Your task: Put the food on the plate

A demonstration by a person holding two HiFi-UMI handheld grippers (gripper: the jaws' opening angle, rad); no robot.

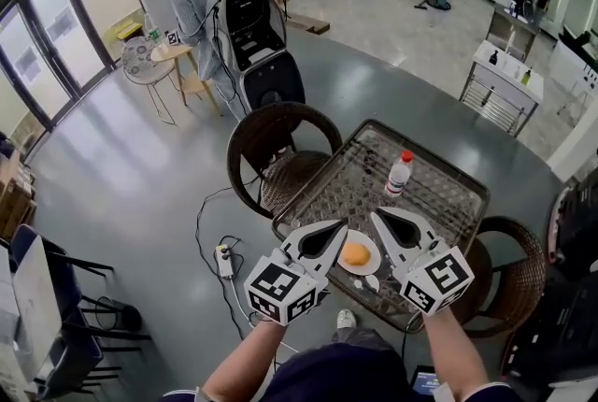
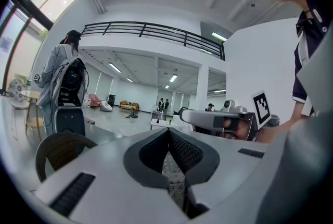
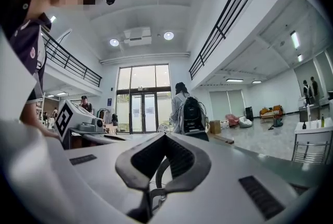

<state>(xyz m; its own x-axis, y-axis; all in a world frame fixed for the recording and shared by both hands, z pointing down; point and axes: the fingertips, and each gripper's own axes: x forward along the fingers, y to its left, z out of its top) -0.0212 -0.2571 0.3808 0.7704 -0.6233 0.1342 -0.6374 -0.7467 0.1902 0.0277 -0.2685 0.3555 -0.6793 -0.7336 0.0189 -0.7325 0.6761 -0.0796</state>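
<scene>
A round orange piece of food [image 1: 355,254] lies on a small white plate [image 1: 375,257] near the front edge of the glass-topped table [image 1: 439,199]. Both grippers hover above the table, one on each side of the plate, and point away from me roughly level. My left gripper [image 1: 338,224] is shut with nothing between its jaws; in the left gripper view its tips [image 2: 168,132] meet. My right gripper [image 1: 377,215] is likewise shut and empty, and its tips [image 3: 165,137] touch in the right gripper view. Neither gripper touches the food or the plate.
A white bottle with a red cap [image 1: 399,174] stands mid-table. Wicker chairs sit at the table's left [image 1: 280,148] and right [image 1: 509,269]. A person with a black backpack [image 1: 224,7] stands farther off. A power strip [image 1: 225,262] lies on the floor.
</scene>
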